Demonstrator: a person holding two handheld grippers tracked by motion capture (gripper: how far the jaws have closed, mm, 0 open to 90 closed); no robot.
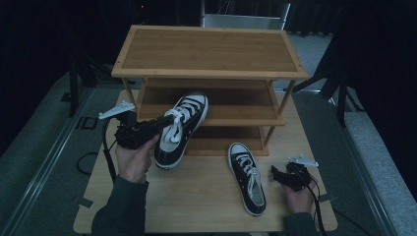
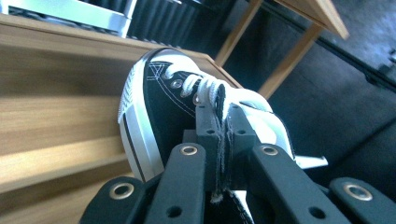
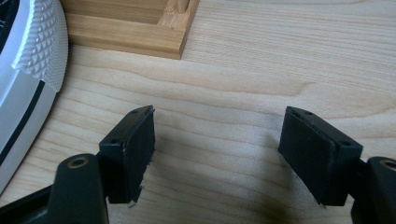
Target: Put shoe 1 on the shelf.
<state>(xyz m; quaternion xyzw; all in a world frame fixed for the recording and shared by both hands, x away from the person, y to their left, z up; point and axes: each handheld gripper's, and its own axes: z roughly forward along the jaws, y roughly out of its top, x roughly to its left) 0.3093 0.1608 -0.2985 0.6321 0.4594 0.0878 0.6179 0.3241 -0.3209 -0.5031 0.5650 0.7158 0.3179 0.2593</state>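
— Nearest me, what's the left gripper (image 2: 219,140) doing?
— I've got it clenched on the lifted sneaker (image 1: 181,129) by its tongue and laces, toe at the shoe rack (image 1: 209,73) middle shelf.
— And the right gripper (image 3: 219,154)?
— Jaws spread, holding nothing, low over the table (image 3: 243,93); the second sneaker (image 1: 247,178) lies just beside it, near the rack's foot.

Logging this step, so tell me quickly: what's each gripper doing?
Left gripper: shut on the lifted sneaker.
Right gripper: open, holding nothing.
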